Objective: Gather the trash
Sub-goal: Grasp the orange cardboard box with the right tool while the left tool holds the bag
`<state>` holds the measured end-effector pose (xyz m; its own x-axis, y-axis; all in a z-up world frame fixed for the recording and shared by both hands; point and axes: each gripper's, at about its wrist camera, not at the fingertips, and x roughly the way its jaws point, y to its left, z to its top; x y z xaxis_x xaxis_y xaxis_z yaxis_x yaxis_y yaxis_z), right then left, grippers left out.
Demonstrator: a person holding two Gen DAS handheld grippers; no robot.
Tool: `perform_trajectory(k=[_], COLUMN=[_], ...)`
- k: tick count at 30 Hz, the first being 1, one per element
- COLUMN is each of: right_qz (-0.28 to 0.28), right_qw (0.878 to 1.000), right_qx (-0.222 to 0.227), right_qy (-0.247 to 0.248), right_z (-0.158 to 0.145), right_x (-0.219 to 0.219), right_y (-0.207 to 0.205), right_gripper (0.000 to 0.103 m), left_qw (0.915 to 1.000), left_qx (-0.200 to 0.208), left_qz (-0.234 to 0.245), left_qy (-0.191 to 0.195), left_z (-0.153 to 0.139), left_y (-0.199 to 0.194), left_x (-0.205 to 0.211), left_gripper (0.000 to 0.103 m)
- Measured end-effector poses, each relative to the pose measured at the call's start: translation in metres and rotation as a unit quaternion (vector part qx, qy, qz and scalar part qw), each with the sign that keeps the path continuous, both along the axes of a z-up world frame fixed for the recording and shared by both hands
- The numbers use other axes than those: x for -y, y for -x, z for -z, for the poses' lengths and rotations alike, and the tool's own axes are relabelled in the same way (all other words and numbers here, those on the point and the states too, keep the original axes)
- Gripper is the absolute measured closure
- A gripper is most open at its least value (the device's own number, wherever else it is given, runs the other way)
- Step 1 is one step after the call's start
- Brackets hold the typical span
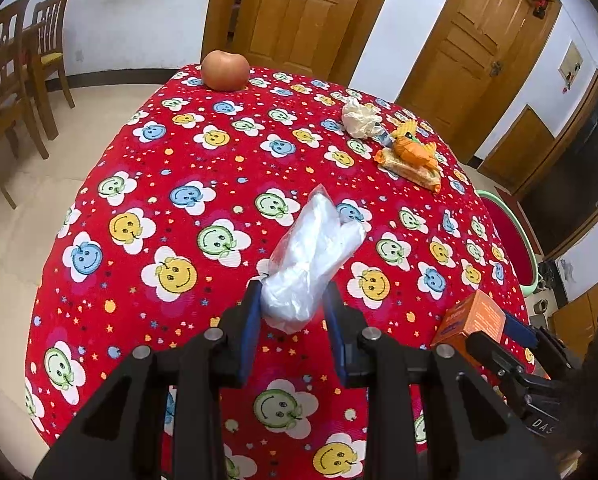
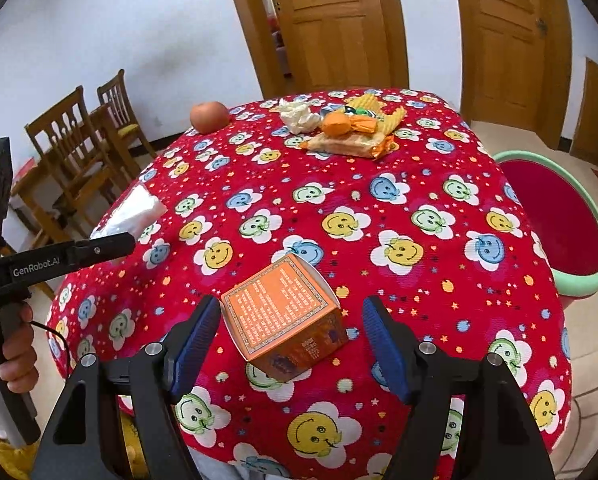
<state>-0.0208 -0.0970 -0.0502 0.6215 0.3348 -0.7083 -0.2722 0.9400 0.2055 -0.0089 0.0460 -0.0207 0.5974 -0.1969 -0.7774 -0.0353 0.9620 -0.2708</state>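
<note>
1. The left gripper (image 1: pixel 293 300) is clenching a crumpled clear plastic bag (image 1: pixel 313 264) between its pads.
2. The right gripper (image 2: pixel 291 338) is standing released, the orange carton (image 2: pixel 285 320) lying untouched between its fingers.

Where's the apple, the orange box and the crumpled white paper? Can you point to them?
apple (image 1: pixel 224 70): left wrist view, middle of its front.
orange box (image 2: pixel 277 306): right wrist view, its printed top face.
crumpled white paper (image 1: pixel 359 117): left wrist view, middle of the wad.

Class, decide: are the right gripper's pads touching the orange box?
Apart. The right wrist view shows red cloth between the orange box and the right pad of the right gripper; the left pad looks barely clear.
</note>
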Motion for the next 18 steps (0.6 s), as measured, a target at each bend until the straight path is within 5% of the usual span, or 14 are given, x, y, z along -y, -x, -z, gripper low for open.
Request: perform_trajectory(k=[18], right_qz=[0.016], right_qw=[0.999], right_qx=[0.007], right_qy=[-0.046], right_z=[-0.007], right_x=[0.022], right_y=[-0.006], right_gripper=[0.039], left_qw=[0.9996], left_qx=[-0.003], left_qz=[0.025], left_qy=[0.016], left_z=[0.001], left_y=[-0.007], left_x=[0.017], left_gripper=[0.076])
